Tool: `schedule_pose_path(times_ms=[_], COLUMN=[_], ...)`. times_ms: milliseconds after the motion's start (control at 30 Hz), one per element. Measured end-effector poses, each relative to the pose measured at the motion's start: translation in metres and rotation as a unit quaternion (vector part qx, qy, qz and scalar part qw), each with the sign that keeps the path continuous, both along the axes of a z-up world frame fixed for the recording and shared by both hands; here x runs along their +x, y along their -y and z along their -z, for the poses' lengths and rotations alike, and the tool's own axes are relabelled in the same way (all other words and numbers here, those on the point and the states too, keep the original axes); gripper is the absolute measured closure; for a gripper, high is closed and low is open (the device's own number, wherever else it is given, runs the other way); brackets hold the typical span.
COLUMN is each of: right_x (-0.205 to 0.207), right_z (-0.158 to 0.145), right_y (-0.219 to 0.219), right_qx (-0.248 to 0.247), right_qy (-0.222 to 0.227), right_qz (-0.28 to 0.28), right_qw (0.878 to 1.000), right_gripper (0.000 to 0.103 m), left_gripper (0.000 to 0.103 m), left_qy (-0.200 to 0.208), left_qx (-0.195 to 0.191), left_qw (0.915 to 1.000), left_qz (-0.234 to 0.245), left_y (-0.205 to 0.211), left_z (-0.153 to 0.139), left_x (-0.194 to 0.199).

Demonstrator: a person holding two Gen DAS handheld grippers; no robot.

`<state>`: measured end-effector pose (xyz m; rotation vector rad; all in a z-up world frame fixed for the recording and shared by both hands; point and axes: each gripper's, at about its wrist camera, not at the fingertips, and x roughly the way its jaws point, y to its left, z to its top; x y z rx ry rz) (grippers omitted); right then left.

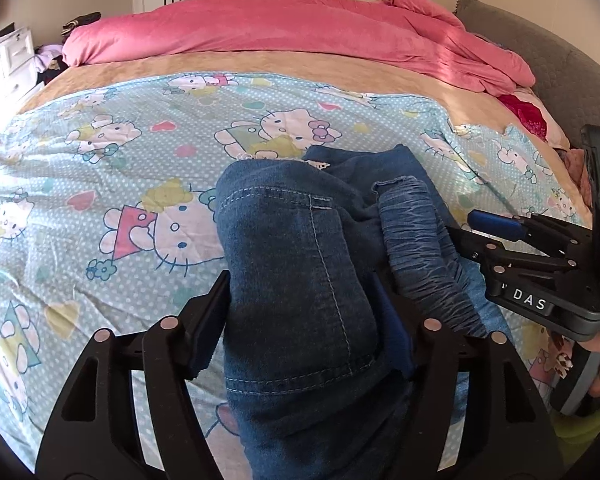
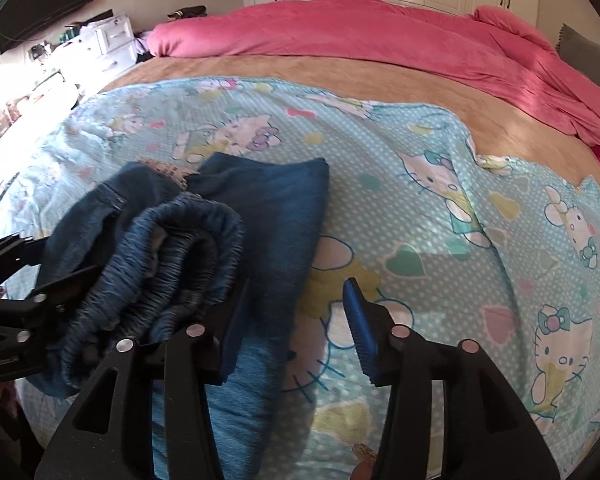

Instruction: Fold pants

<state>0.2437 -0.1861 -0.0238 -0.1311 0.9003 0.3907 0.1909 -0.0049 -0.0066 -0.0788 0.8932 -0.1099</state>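
Note:
Blue denim pants (image 1: 300, 248) lie bunched on the Hello Kitty sheet (image 1: 100, 184), with the elastic waistband (image 1: 424, 252) on the right. My left gripper (image 1: 300, 312) has its jaws wide around a thick fold of the pants, pressing it from both sides. In the right wrist view the pants (image 2: 204, 240) lie at the left. My right gripper (image 2: 296, 328) is open; its left finger rests on the pants' right edge, its right finger (image 2: 360, 328) is over bare sheet. The right gripper also shows in the left wrist view (image 1: 476, 220).
A pink duvet (image 1: 284, 28) is piled along the far side of the bed on a tan blanket (image 1: 260, 62). White drawers (image 2: 112, 44) and clutter stand at the left. A grey headboard (image 1: 572, 80) is at the right.

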Motion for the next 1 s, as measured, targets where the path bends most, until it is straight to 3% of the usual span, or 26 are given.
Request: schedule_pose_path(times_ms=[167, 400, 467, 533, 567, 700, 1000], right_x=[0.000, -0.029, -0.042, -0.057, -0.064, -0.100, -0.166], right_z=[0.000, -0.031, -0.042, -0.053, -0.058, -0.075, -0.082], right_y=[0.006, 0.027, 0.031, 0.036, 0.037, 0.045, 0.052], right_qx=[0.000, 0.055, 0.063, 0.070, 0.073, 0.087, 0.095], right_qy=[-0.004, 0.032, 0.049, 0.066, 0.073, 0.101, 0.115], right_qz=[0.009, 0.010, 0.009, 0.007, 0.007, 0.005, 0.002], right_qw=[1.000, 0.998, 0.997, 0.995, 0.995, 0.991, 0.989], right_gripper=[0.048, 0.016, 0.014, 0.011, 0.004, 0.004, 0.004], left_gripper=[0.036, 0.020, 0.011, 0.010, 0.010, 0.010, 0.009], left_qy=[-0.001, 0.012, 0.017, 0.026, 0.028, 0.043, 0.053], left_qx=[0.000, 0.004, 0.003, -0.003, -0.003, 0.005, 0.024], left_qw=[1.0000, 0.9999, 0.9997, 0.9994, 0.9994, 0.9989, 0.9978], left_qz=[-0.004, -0.010, -0.016, -0.020, -0.020, -0.021, -0.033], left_y=[-0.001, 0.000, -0.001, -0.002, -0.001, 0.003, 0.007], left_z=[0.000, -0.013, -0.019, -0.028, -0.031, -0.045, -0.055], left_x=[-0.003, -0.019, -0.026, -0.038, -0.042, -0.072, -0.132])
